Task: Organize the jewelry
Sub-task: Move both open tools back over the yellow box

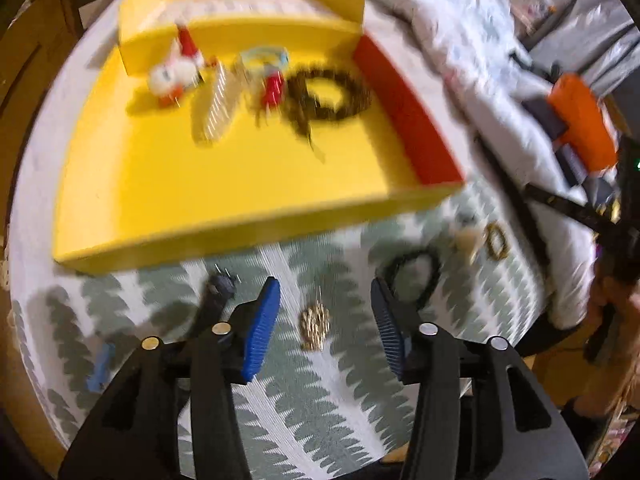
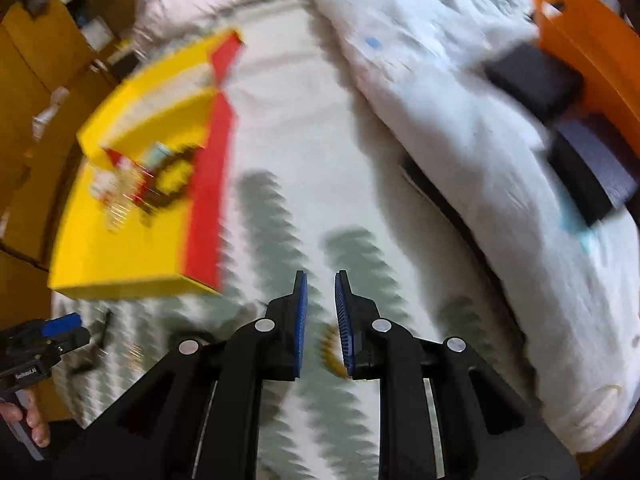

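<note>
A yellow tray with a red side wall holds a dark beaded bracelet, a pale comb-like clip, a red and white charm and a light blue ring piece. My left gripper is open over the patterned cloth, with a gold brooch lying between its fingers. A black loop and a gold ring piece lie to the right. My right gripper is open with a narrow gap, above a blurred gold piece. The tray also shows in the right wrist view.
A white quilt is bunched along the right. An orange basket with dark boxes sits on it. A small dark item and a blue item lie left on the cloth. The left gripper shows in the right wrist view.
</note>
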Demonstrator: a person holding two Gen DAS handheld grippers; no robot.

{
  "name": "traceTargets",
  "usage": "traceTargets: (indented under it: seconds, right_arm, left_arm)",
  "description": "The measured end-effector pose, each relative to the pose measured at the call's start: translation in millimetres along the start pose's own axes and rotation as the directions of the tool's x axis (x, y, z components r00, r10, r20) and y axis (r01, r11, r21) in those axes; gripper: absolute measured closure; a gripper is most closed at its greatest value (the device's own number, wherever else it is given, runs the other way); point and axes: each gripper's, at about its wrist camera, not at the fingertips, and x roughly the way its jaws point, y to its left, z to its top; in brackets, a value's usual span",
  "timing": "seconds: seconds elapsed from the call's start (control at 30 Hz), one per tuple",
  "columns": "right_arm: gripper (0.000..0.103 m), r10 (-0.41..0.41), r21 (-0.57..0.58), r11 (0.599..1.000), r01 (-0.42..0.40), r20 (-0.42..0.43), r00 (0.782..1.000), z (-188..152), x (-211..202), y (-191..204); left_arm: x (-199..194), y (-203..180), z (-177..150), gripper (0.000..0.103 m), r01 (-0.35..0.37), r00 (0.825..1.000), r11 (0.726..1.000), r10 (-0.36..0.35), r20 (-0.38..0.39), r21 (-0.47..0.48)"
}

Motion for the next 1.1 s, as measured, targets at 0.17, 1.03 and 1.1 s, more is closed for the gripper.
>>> traceTargets:
  seconds: [0.17, 1.03, 1.1]
  right_arm:
    - [0.083, 0.125, -0.115, 0.986, -0.119, 0.046, 0.991, 17, 4, 66]
    - [0.082, 0.186, -0.209, 0.957, -0.204, -0.1, 0.977, 62, 116, 185]
    - [0.082, 0.183, -0.203, 0.959, -0.2, -0.101, 0.978, 62, 118, 183]
  left_arm:
    - [-29, 23, 26, 0.042, 0.023, 0.995, 0.997, -0.016, 0.102, -0.07]
    - [57, 88, 106, 0.042, -0.104, 0.995, 0.983, 0.104, -0.008, -0.149]
    - [61, 86, 106, 0.042, -0.115, 0.993, 0.984, 0.114, -0.013, -0.138]
